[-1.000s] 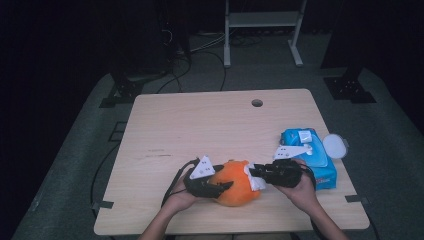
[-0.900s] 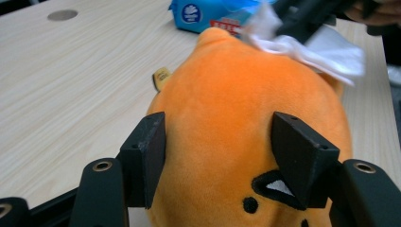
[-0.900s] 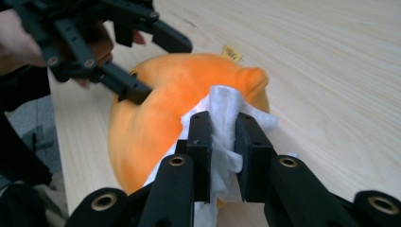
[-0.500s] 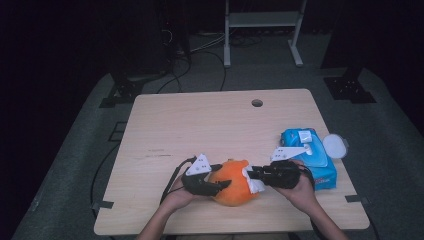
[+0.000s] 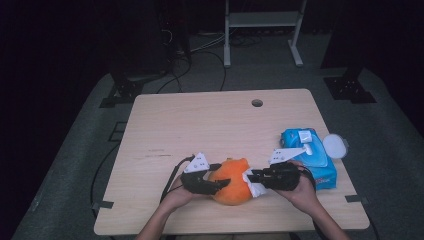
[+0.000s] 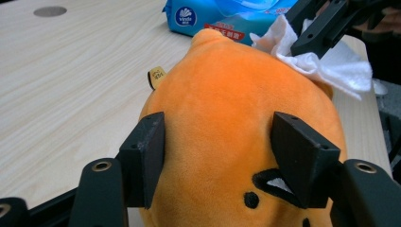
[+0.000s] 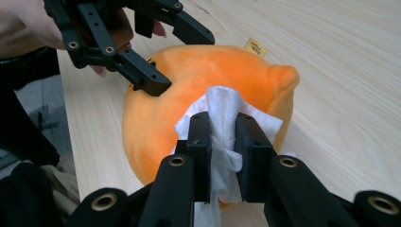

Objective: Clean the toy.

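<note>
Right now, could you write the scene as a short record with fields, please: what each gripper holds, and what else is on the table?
work: wiping an orange plush toy with a white wipe
left gripper: jaws pressed on both sides of the plush toy, steadying it; they have just opened a little
right gripper: shut on the white wipe, which lies against the toy
other items: blue wipes pack at the right, with a white round lid beside it
surface: light wooden table, with a round hole near its far edge

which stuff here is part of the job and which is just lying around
In the job:
- plush toy, clamped by the left gripper
- white wipe, pinched in the right gripper against the toy

Lying about:
- blue wipes pack
- white lid
</note>
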Motion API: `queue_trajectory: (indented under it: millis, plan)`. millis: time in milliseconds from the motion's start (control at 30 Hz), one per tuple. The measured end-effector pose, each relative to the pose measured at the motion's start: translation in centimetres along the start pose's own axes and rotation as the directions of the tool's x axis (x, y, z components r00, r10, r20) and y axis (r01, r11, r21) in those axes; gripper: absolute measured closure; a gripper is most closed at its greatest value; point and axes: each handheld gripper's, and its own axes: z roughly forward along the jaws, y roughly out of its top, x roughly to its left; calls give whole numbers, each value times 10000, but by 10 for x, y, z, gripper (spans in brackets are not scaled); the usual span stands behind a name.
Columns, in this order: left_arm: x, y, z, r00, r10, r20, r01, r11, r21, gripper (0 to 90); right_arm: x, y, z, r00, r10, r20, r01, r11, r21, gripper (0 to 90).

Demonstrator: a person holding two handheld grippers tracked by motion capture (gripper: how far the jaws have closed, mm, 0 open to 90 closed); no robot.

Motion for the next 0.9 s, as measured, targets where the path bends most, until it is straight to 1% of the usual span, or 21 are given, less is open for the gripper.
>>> queue_trajectory:
  millis: [67,167,267,300,333,367,400,433,467,500,533,567,600,633,667,700,733,767,800,867,900]
  plan:
    - [1,0,0,10000,-2,6,2,10000,22,357,1,-4,-1,10000,-75,-23,75,9999,143,769]
    - [1,2,1,9999,6,-103,-6,10000,81,357,6,-6,-3,9991,-434,-21,435,9980,452,770]
    - [2,2,3,9997,-97,-225,97,9999,32,360,11,-1,-2,9979,-637,-142,642,9974,329,770]
    - [2,2,3,9997,-51,-250,51,10000,30,360,13,1,-1,9976,-674,-135,678,9974,258,769]
    - [1,3,2,9995,83,-319,-82,10000,39,354,13,3,1,9974,-709,-84,711,9971,253,770]
    - [0,5,0,9988,204,-446,-208,9997,-89,330,13,3,2,9972,-754,-19,754,9967,295,770]
    - [-2,8,-3,9972,374,-649,-392,9989,-265,271,12,3,3,9976,-686,9,685,9972,304,770]
    - [-3,12,-5,9957,525,-764,-558,9976,-409,220,10,2,3,9982,-606,36,604,9977,314,770]
    - [-5,14,-8,9953,609,-753,-648,9966,-510,215,8,0,3,9982,-582,156,577,9978,314,770]
    - [-6,15,-8,9954,731,-623,-763,9958,-503,242,6,-2,2,9982,-510,316,499,9981,369,770]
    - [-7,14,-7,9947,915,-472,-934,9949,-386,305,4,-3,1,9984,-401,397,389,9987,316,770]
    - [-8,12,-4,9941,1011,-389,-1022,9944,-282,371,2,-3,-1,9990,-225,376,217,9995,211,770]
    - [-9,10,-1,9945,971,-387,-979,9950,-181,395,3,-2,-2,9992,-116,373,113,9999,93,771]
    - [-9,9,1,9960,835,-328,-842,9962,-204,415,6,-1,-1,9988,-269,406,268,9996,33,771]
    - [-8,8,2,9963,796,-318,-803,9966,-202,423,12,1,0,9985,-471,295,471,9989,6,771]
    - [-8,8,2,9962,781,-393,-788,9967,-176,424,18,3,2,9976,-680,155,680,9977,-7,770]
    - [-8,8,2,9960,774,-454,-780,9969,-116,424,23,5,5,9954,-947,146,947,9955,46,770]
    - [-8,8,2,9956,798,-500,-803,9967,-74,423,28,7,8,9920,-1231,277,1227,9923,156,770]
    - [-6,7,2,9957,764,-533,-769,9970,-68,423,29,8,9,9895,-1392,400,1385,9902,195,770]
    - [-3,5,1,9968,582,-542,-587,9982,-74,424,23,8,6,9919,-1202,421,1200,9927,93,770]
    - [-2,5,1,9971,541,-538,-546,9985,-81,424,18,7,4,9926,-1056,598,1054,9944,68,770]
